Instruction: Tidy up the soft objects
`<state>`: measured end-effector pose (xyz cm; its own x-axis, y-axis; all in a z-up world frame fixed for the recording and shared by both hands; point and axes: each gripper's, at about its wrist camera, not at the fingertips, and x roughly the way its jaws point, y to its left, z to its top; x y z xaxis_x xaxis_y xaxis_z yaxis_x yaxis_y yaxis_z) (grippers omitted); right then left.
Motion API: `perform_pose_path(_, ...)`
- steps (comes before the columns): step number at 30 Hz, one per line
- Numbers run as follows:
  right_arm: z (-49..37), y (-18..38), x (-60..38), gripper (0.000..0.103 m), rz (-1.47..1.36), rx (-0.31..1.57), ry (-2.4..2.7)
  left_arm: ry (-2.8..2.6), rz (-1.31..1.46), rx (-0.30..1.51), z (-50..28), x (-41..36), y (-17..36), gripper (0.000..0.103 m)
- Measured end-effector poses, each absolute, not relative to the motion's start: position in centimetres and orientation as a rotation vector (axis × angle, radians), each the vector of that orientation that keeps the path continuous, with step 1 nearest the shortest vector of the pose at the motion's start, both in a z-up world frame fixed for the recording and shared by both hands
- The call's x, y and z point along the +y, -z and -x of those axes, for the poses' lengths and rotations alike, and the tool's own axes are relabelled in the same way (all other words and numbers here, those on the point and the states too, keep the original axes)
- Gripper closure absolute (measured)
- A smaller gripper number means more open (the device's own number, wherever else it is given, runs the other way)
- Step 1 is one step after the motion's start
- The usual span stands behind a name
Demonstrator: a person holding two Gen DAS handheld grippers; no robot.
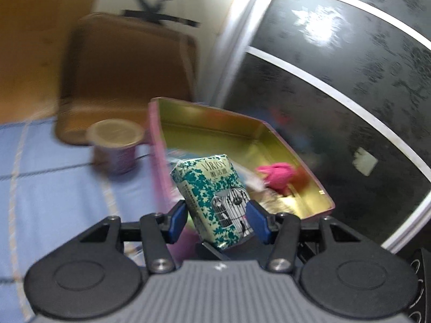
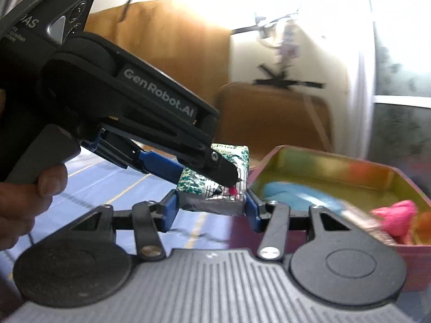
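Note:
A teal-and-white patterned tissue pack (image 1: 215, 199) is held above the edge of a pink metal tin (image 1: 221, 132) with a gold inside. My left gripper (image 1: 216, 220) is shut on the pack, and it also shows from the side in the right wrist view (image 2: 215, 172). My right gripper (image 2: 211, 210) is shut on the same pack (image 2: 215, 188) at its lower end. In the tin lie a pink soft object (image 1: 277, 175), something orange and a blue soft item (image 2: 293, 193).
A sealed purple cup (image 1: 117, 145) stands on the blue checked cloth (image 1: 54, 188) left of the tin. A brown chair (image 1: 126, 75) stands behind. A dark patterned glass door (image 1: 350, 94) is at the right.

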<state>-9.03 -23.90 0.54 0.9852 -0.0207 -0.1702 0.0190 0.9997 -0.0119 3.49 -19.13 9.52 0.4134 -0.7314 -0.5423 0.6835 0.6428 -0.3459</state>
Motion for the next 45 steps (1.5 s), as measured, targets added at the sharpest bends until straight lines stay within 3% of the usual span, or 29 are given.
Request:
perform_pose_path(4,9.3,-0.8,-27.3,0.049,-0.024,0.15,0.118,0.947,0.032,0.725,-3.6,-23.8,-9.5,0.054)
perform_pose_path(9,7.4,-0.1,-31.4,0.047,-0.025,0.172,0.273,0.882,-0.012,0.718,-4.8,-27.5,-8.9,0.038)
perform_pose_path(12,5.3,1.1,-34.6,0.032,-0.07,0.243,0.364,0.839,0.007,0.736,-5.5,-27.4,-8.4,0.036)
perform_pose_path(27,9.5,0.8,-34.9,0.032,-0.248,0.141,0.347,0.627,-0.15,0.633,-3.8,-24.5,-7.9,0.02)
perform_pose_path(30,10.2,0.4,-35.0,0.032,-0.312,0.133,0.334,0.604,-0.162,0.611,-3.0,-23.5,-8.1,0.007)
perform_pose_path(33,10.9,0.1,-35.2,0.032,-0.378,0.131,0.319,0.585,-0.168,0.593,-2.3,-22.5,-8.3,0.002)
perform_pose_path(45,12.1,-0.4,-34.3,0.029,-0.523,0.156,0.285,0.544,-0.172,0.581,-0.4,-19.1,-8.3,0.0)
